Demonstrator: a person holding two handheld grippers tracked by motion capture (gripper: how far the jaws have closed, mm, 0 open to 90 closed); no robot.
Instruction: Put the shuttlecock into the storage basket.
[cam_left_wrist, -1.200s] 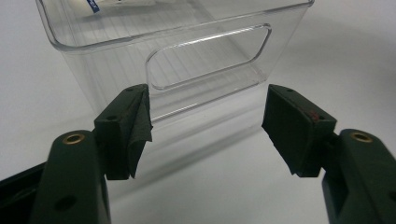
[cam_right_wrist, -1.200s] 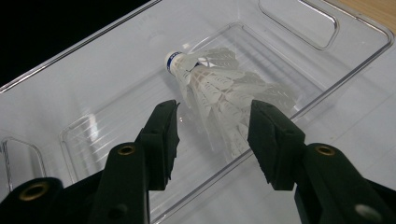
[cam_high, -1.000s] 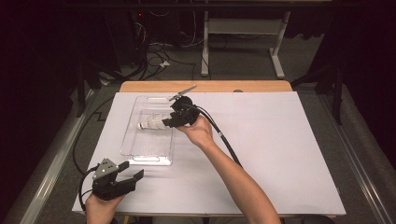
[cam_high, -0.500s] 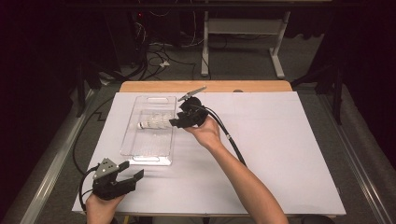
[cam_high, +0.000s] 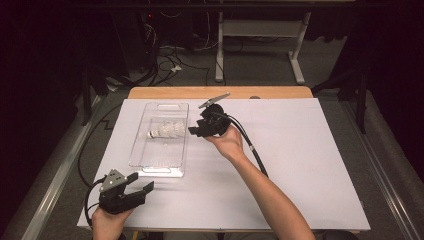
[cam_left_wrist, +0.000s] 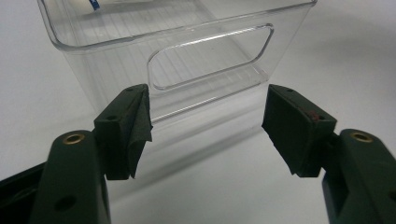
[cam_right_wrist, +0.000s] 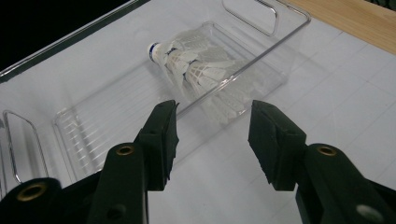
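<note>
- On the white table (cam_high: 300, 165), from the high view: one clear plastic bin (cam_high: 176, 110) with one white shuttlecock (cam_high: 167, 131) lying on its side inside; two grippers, each in one hand; the right gripper (cam_high: 192, 132) hovers just beside the bin's right wall, jaws apart and empty; the left gripper (cam_high: 142, 186) rests near the table's front edge, jaws apart, nothing between them.
- In the left gripper view: the bin's end wall (cam_left_wrist: 116, 60) with its one handle cutout stands close ahead; both pads wide apart over bare table.
- In the right gripper view: the one shuttlecock (cam_right_wrist: 196, 65) lies in the bin (cam_right_wrist: 93, 135) beyond the parted, empty jaws.
- Against a second ago: the right gripper has drawn back from above the bin to beside it; shuttlecock, bin and left gripper are unmoved.
</note>
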